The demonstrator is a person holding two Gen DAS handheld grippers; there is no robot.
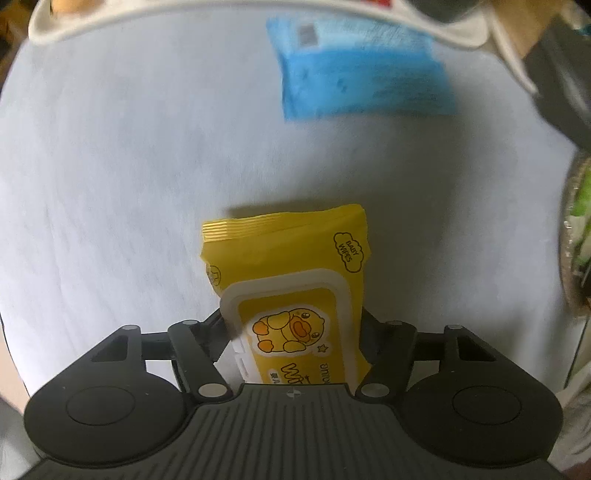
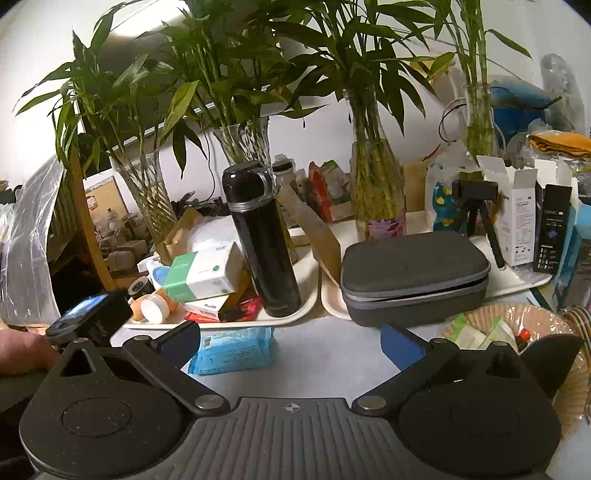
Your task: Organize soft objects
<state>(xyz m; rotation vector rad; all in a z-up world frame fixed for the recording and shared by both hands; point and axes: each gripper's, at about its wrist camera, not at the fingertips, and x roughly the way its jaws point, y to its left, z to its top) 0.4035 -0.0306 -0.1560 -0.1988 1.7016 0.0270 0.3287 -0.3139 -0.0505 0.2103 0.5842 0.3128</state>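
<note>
while your left gripper (image 1: 291, 328) points down at the pale tabletop (image 1: 129, 177), its two fingers stand on either side of the yellow baby wipes pack (image 1: 291, 273), close against its edges; whether the pads actually press on it you cannot tell from that view. the pack lies flat on the table, its white flip lid with the duck picture facing up. beyond it, well apart, a blue wipes pack (image 1: 362, 74) lies near the rim of a cream tray (image 1: 55, 26).

your right gripper (image 2: 291, 347) hangs over the table with its jaws wide and nothing between them. from there the blue pack (image 2: 232, 350) sits just in front of the tray (image 2: 306, 299) that carries a black flask (image 2: 264, 240) and small boxes. a grey zip case (image 2: 413, 277) rests on a second tray, and a woven basket (image 2: 535, 317) stands at the right.
</note>
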